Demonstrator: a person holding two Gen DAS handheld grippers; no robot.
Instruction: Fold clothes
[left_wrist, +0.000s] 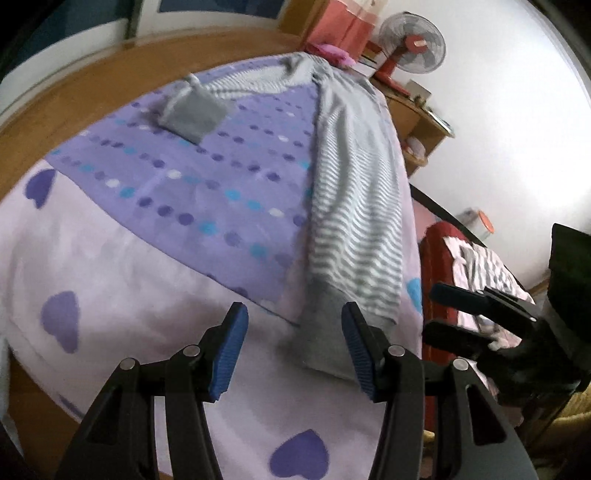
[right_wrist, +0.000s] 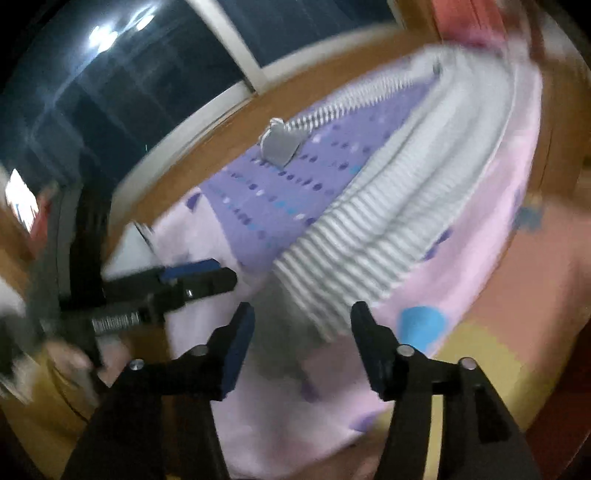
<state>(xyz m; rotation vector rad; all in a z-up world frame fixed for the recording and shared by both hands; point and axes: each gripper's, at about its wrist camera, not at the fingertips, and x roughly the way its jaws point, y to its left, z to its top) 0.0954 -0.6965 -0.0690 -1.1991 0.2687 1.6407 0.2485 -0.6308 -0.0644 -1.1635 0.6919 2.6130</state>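
A grey-and-white striped garment (left_wrist: 354, 206) lies on the bed (left_wrist: 110, 258), one long part running toward me and ending in a plain grey cuff (left_wrist: 325, 332). Its other part stretches left at the far end and ends in a second grey cuff (left_wrist: 192, 112). My left gripper (left_wrist: 294, 308) is open just above the near cuff, whose edge lies by the right blue pad (left_wrist: 360, 354). My right gripper (right_wrist: 303, 308) is also open over the same blurred cuff (right_wrist: 288, 332) and striped cloth (right_wrist: 369, 251). Each gripper shows in the other's view: the right one (left_wrist: 461, 310), the left one (right_wrist: 199, 273).
The bed has a purple dotted sheet (left_wrist: 184, 177) over pale pink cloth with hearts. A standing fan (left_wrist: 413, 44), a wooden shelf (left_wrist: 417, 122) and a red bag (left_wrist: 343, 26) stand beyond it. A red surface with clothes (left_wrist: 480, 266) lies to the right. A dark window (right_wrist: 147, 74) is behind.
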